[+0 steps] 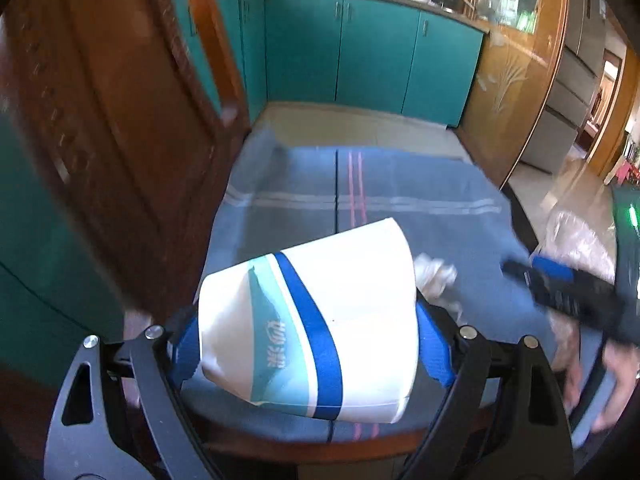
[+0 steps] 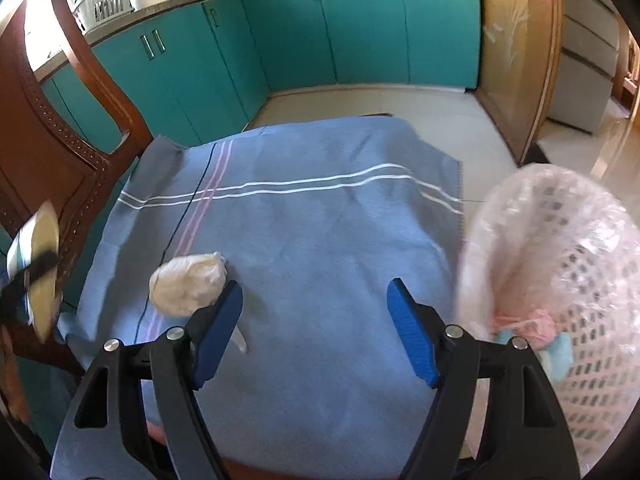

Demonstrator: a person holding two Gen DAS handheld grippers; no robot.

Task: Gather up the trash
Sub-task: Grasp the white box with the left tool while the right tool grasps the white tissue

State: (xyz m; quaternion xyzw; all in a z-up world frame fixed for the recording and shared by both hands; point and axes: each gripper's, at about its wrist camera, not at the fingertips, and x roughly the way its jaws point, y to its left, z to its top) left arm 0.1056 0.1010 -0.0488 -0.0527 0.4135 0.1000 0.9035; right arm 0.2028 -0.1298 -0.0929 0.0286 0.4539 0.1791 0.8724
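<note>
Clamped between my left tool's (image 1: 308, 344) blue pads, low in the frame's centre, is a white carton (image 1: 316, 332) with blue and teal bands; its long axis runs lower left to upper right, the creased end toward the lower left. Right of it, a crumpled white wad (image 2: 188, 284) lies on the blue-clothed worktop (image 2: 320, 220), touching the left finger of my right tool (image 2: 314, 330), whose jaws gape, gripping nothing. At far right stands a pink lined basket (image 2: 568, 264).

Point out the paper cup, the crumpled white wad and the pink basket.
paper cup (image 1: 320, 336), left wrist view, on its white and blue side wall.
crumpled white wad (image 2: 187, 285), right wrist view, on its middle.
pink basket (image 2: 560, 248), right wrist view, on its inner mesh wall.
</note>
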